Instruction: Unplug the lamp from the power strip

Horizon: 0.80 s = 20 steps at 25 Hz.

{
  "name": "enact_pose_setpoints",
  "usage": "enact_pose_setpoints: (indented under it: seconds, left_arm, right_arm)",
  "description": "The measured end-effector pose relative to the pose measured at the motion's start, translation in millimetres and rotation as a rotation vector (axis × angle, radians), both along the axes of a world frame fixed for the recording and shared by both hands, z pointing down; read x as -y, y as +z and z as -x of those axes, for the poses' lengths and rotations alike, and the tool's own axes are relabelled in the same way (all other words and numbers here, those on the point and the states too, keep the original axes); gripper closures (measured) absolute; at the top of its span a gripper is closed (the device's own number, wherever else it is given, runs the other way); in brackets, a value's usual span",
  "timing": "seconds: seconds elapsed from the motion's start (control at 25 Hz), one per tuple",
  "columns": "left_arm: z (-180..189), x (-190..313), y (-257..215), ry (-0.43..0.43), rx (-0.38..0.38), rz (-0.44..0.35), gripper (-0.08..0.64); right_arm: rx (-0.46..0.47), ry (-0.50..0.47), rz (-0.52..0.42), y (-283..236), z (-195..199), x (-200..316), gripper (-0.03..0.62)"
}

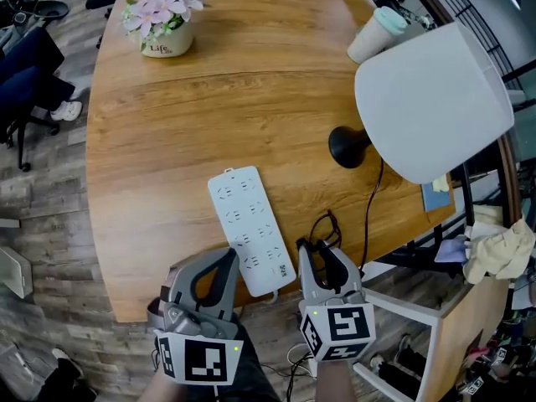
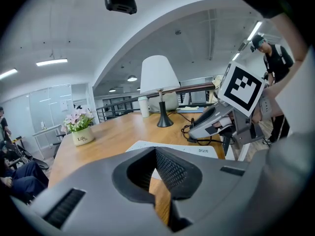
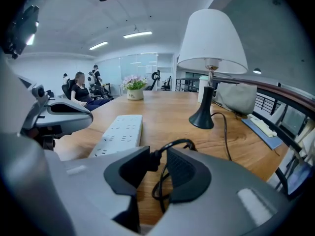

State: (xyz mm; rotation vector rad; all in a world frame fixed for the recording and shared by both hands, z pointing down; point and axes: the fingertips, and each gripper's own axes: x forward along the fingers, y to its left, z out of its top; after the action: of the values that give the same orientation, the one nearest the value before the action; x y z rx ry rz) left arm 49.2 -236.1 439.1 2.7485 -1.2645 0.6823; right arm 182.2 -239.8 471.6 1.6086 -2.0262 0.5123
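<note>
Power strip (image 1: 249, 229): flat on table (image 1: 167, 141), near edge. Plug (image 3: 152, 157): out of the strip, loose between right gripper's (image 1: 319, 255) released jaws, cord (image 1: 368, 208) coiled beside. Left gripper (image 1: 229, 258): clenched, empty. Behind: lamp (image 1: 431, 99), cup (image 1: 377, 33), flower pot (image 1: 166, 38).

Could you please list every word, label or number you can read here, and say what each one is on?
"Life": on the front of the white flower pot; the smaller line beneath it is too small to read.
Small print at the near end of the power strip: too blurred to read.
Square markers on the cubes: black-and-white patterns only, no words or numbers.
Nothing else in the pictures carries legible text.
</note>
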Motion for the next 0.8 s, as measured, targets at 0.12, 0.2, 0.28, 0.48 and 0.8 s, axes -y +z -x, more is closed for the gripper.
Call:
enact_pose_setpoints:
  seconds: [0.12, 0.2, 0.28, 0.48, 0.8]
  left_arm:
    - [0, 1, 0, 0.002, 0.003, 0.000, 0.565]
    - [2, 1, 0, 0.005, 0.012, -0.003, 0.565]
    - [3, 0, 0, 0.002, 0.013, -0.003, 0.565]
    - [3, 0, -3, 0.004, 0.006, -0.008, 0.565]
    - [0, -5, -7, 0.014, 0.001, -0.017, 0.565]
  right_arm:
    - [0.007, 0.008, 0.003, -2, -4, -2, 0.449]
    - [0.013, 0.016, 0.013, -2, -5, -4, 0.430]
    - [0.015, 0.024, 0.026, -1, -7, -8, 0.416]
    - [0.012, 0.036, 0.056, 0, -11, -19, 0.383]
    - [-0.152, -0.004, 0.023, -17, -16, -18, 0.332]
